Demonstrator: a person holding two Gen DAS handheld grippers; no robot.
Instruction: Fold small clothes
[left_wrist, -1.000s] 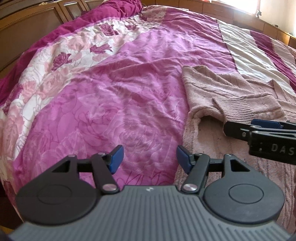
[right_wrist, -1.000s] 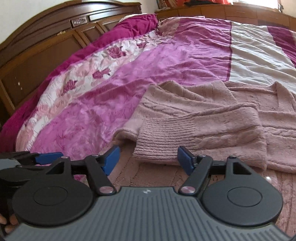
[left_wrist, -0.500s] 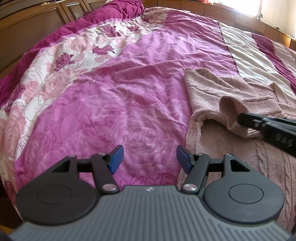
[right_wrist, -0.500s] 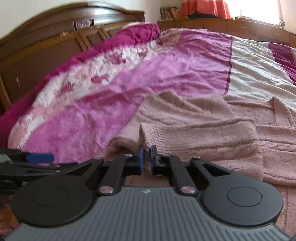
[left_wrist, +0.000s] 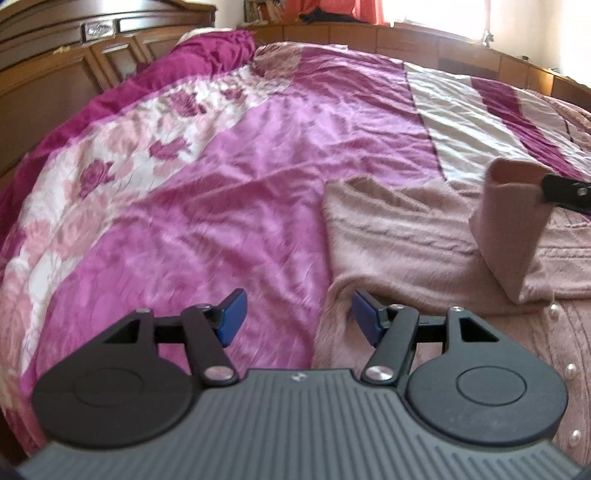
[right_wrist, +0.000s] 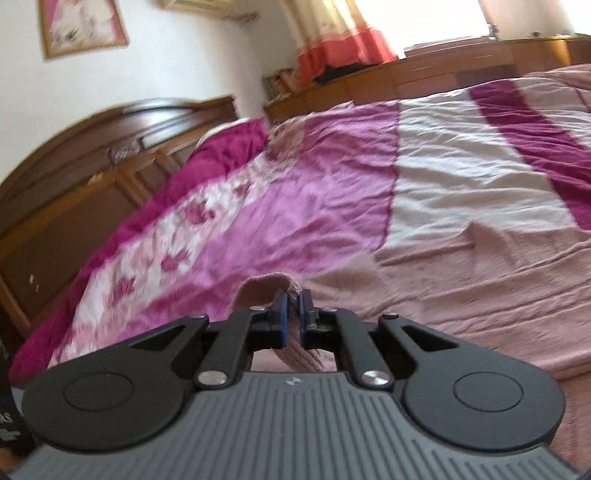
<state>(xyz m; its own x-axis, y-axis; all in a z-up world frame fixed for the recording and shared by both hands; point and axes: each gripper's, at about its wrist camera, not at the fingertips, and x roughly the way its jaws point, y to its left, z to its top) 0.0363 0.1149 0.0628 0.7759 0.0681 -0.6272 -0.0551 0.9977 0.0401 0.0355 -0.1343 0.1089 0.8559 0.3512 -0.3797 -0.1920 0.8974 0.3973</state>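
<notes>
— What is lying where, biggest thing first?

— The bedspread (left_wrist: 258, 192) is covering the whole bed, pink and magenta with a pale stripe. The pink knit cardigan (left_wrist: 399, 236) is lying flat on its right-hand part, pearl buttons showing along the near edge. Its sleeve cuff (left_wrist: 513, 229) is hanging in the air, clear of the body of the garment.

— What is likely to go wrong?

— I am judging that the cuff is the weak point. The knit is thick and springy, and the right gripper (right_wrist: 290, 317) seems to be biting only the very edge, so the sleeve could be slipping out while it is carried across. The pull could also be dragging the cardigan along the smooth bedspread and spoiling its lie, since nothing is pinning it down.

— And the claws?

— The right one is pressed together on the cuff, a loop of knit poking up beyond its blue pads (right_wrist: 281, 321). The left gripper (left_wrist: 297, 317) is spread roughly halfway, holding nothing, hovering over the cardigan's left edge where it meets the bedspread.
</notes>
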